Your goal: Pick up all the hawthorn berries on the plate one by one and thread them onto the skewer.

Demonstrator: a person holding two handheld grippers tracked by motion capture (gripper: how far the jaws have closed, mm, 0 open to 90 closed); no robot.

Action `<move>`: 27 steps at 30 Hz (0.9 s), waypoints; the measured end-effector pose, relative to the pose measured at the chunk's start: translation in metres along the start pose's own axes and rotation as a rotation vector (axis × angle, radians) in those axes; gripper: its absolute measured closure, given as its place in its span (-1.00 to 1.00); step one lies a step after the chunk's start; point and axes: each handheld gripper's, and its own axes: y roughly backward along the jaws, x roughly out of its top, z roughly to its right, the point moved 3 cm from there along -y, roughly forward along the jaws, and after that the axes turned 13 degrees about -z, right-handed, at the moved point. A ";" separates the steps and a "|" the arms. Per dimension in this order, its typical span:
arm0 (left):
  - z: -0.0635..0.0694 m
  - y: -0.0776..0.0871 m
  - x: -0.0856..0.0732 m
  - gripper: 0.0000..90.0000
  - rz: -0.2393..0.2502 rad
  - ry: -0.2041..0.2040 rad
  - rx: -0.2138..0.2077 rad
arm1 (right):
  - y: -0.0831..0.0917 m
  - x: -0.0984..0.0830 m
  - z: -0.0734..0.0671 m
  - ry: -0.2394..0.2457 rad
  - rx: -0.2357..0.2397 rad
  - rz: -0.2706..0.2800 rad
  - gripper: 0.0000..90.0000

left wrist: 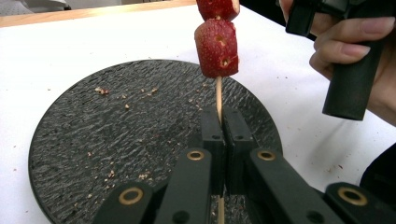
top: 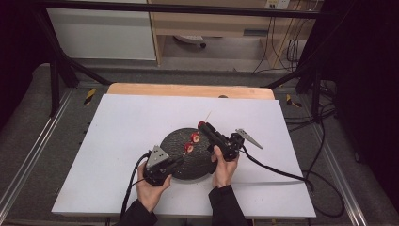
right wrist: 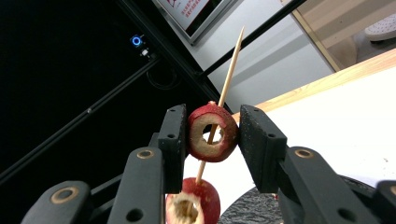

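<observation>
A thin wooden skewer (top: 207,117) slants up over the black round plate (top: 176,141). My left gripper (top: 180,159) is shut on the skewer's lower end (left wrist: 218,95), just above the plate (left wrist: 116,140). Two red cored fruit pieces (top: 189,148) (top: 195,138) are threaded on the skewer; the lower one (left wrist: 216,46) sits close above the left gripper's (left wrist: 223,114) jaws. My right gripper (top: 203,125) is shut on a third red fruit ring (right wrist: 212,132), with the skewer (right wrist: 231,60) passing through its hole. Another threaded piece (right wrist: 191,203) hangs right below it.
Small crumbs (left wrist: 100,90) lie scattered on the plate. The plate rests on a white sheet (top: 122,122) over a wooden table (top: 188,89). The right gripper's cable (top: 282,174) trails off to the right. Black frame bars (top: 61,61) stand at the back corners.
</observation>
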 end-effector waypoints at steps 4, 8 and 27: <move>-0.001 -0.001 0.001 0.96 0.000 0.004 -0.003 | 0.000 -0.001 0.000 0.006 -0.002 -0.007 0.41; -0.001 -0.002 0.000 0.96 -0.003 0.003 -0.004 | 0.000 -0.001 0.000 0.012 -0.005 -0.016 0.40; -0.012 0.008 -0.007 0.96 -0.009 0.019 -0.008 | 0.018 0.013 0.001 0.208 -0.080 -0.243 -0.30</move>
